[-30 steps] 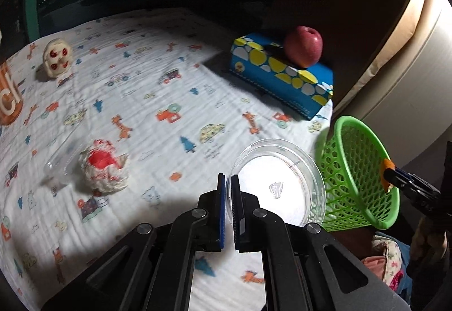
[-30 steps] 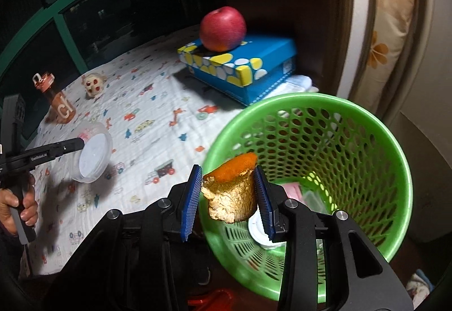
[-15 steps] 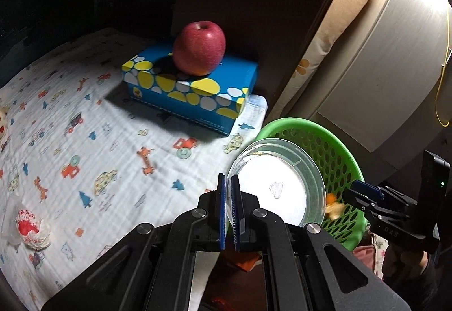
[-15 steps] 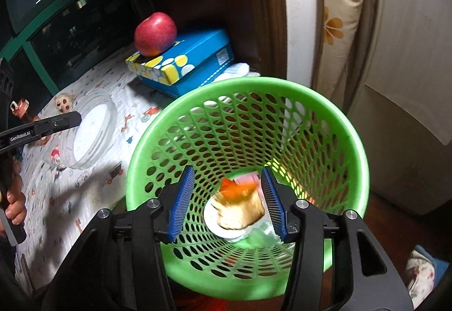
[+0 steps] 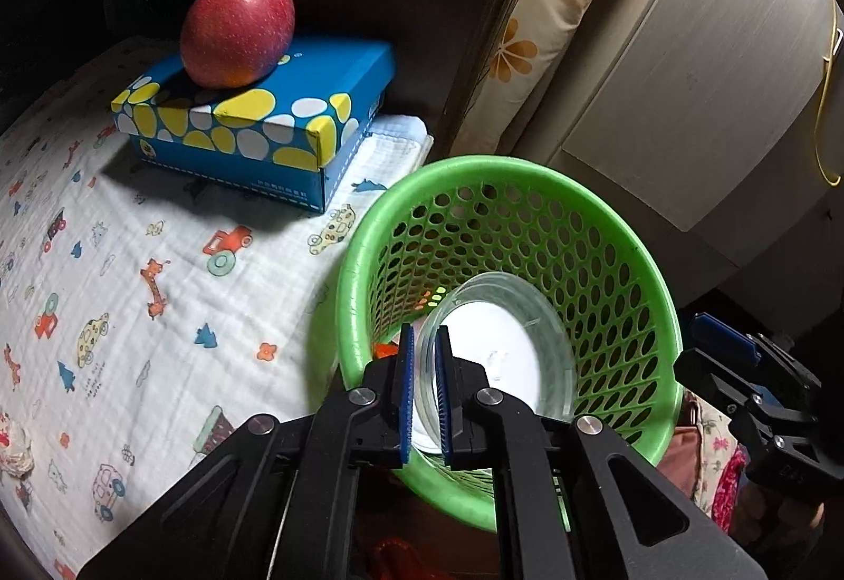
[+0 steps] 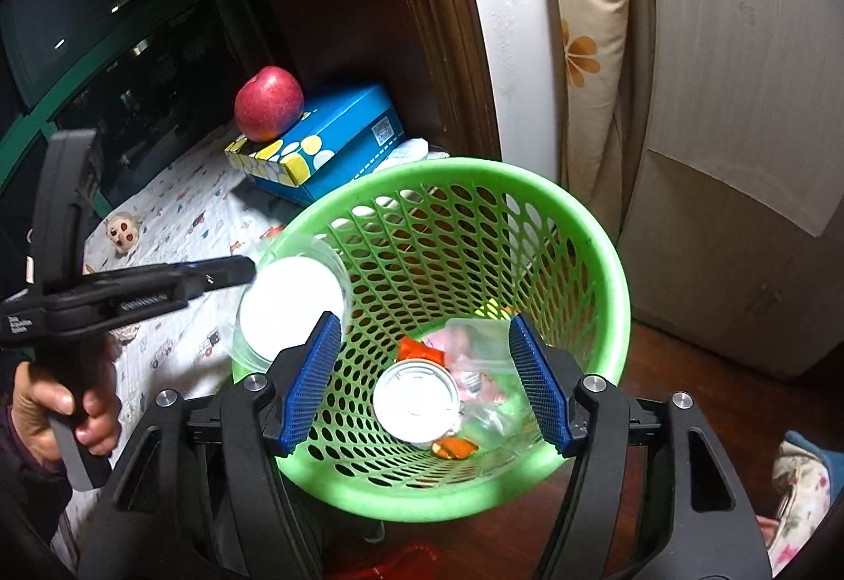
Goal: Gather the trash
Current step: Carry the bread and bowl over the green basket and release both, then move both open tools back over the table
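**Dim room, hard light from the camera side**

Both fisheye views sharp at centre, black and curved at the rims. Tissue box [image 5: 253, 121] throws a hard shadow onto the printed cloth [image 5: 132, 295]. Glare whitens the clear plastic lid [image 6: 293, 303]. Window [image 6: 105, 26] reflects small lamp spots.

The rim of a clear plastic container [image 5: 501, 358] is pinched between the blue pads of the left gripper [image 5: 423, 390], and it is held over the mouth of a green mesh basket [image 5: 622, 295]. An orange scrap is glimpsed inside the basket. A red apple [image 5: 237, 29] is seen atop a blue spotted box [image 5: 274, 121] on a cartoon-printed cloth [image 5: 132, 274]. The right gripper [image 5: 738, 369] is seen at the right edge.
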